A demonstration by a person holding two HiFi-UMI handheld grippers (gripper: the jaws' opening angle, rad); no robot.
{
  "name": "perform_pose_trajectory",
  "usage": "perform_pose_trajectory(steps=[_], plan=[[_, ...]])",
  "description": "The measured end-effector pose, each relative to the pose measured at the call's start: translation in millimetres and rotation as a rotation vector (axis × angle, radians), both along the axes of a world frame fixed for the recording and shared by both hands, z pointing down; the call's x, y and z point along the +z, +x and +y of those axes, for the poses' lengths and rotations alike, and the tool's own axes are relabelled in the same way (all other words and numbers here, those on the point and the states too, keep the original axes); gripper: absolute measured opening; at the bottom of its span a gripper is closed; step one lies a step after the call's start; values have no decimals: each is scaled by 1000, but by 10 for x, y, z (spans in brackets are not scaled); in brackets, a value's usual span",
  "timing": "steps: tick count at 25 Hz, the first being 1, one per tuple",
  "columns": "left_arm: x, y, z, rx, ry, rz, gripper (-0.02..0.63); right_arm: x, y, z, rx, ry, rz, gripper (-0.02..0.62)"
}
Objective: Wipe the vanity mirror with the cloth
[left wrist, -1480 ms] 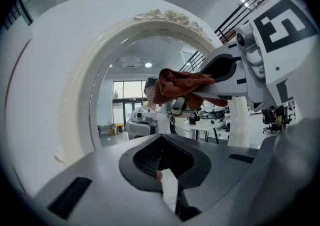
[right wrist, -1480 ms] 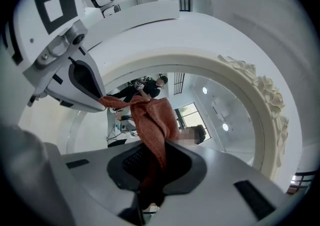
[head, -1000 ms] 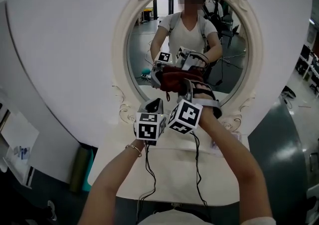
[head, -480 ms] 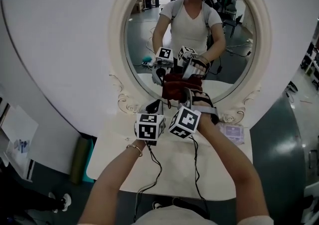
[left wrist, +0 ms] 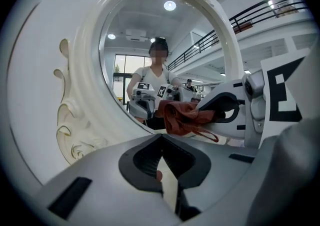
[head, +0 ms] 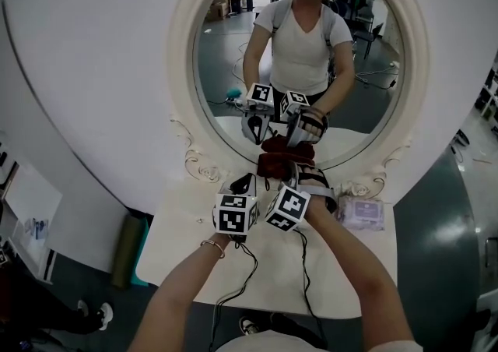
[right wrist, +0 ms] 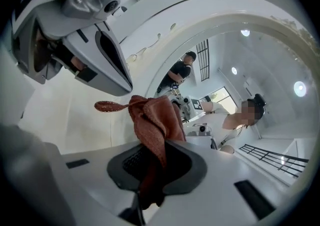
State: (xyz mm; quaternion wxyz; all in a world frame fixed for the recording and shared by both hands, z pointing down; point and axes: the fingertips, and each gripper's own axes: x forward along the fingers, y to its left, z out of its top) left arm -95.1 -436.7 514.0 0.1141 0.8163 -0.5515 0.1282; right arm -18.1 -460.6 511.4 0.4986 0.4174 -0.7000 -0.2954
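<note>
The right gripper (head: 286, 174) has its jaws pressed together on the cloth (head: 280, 162), a red-brown fabric bunched into a wad. In the right gripper view the cloth (right wrist: 152, 120) runs down between the pads of that gripper (right wrist: 152, 151), and a narrow loop of it sticks out to the left. The cloth sits at the lower edge of the vanity mirror (head: 229, 47), directly in front of the bottom of the ornate cream frame (head: 204, 163). Its reflection meets it in the head view, but contact with the glass cannot be confirmed. The left gripper (head: 243, 182) is just beside the right one, on its left. In the left gripper view its jaws (left wrist: 161, 139) are brought together at the tips with nothing clamped between them. The right gripper (left wrist: 202, 115) and the cloth (left wrist: 181, 117) appear ahead and to the right, clear of the left jaws. Both grippers are held above the white table (head: 183, 237). A small clear packet (head: 362, 211) lies on the table to the right of the grippers, near the base of the frame.
</note>
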Motion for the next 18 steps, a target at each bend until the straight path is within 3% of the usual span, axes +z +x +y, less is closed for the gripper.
perform_pose_trajectory(steps=[5,18], plan=[[146,20,60,-15,-54,44,6,243,-30,11,3,-59,-15,61],[33,-33,111,-7,-44,12,6,521,-48,84,-28,-179,-30,61]])
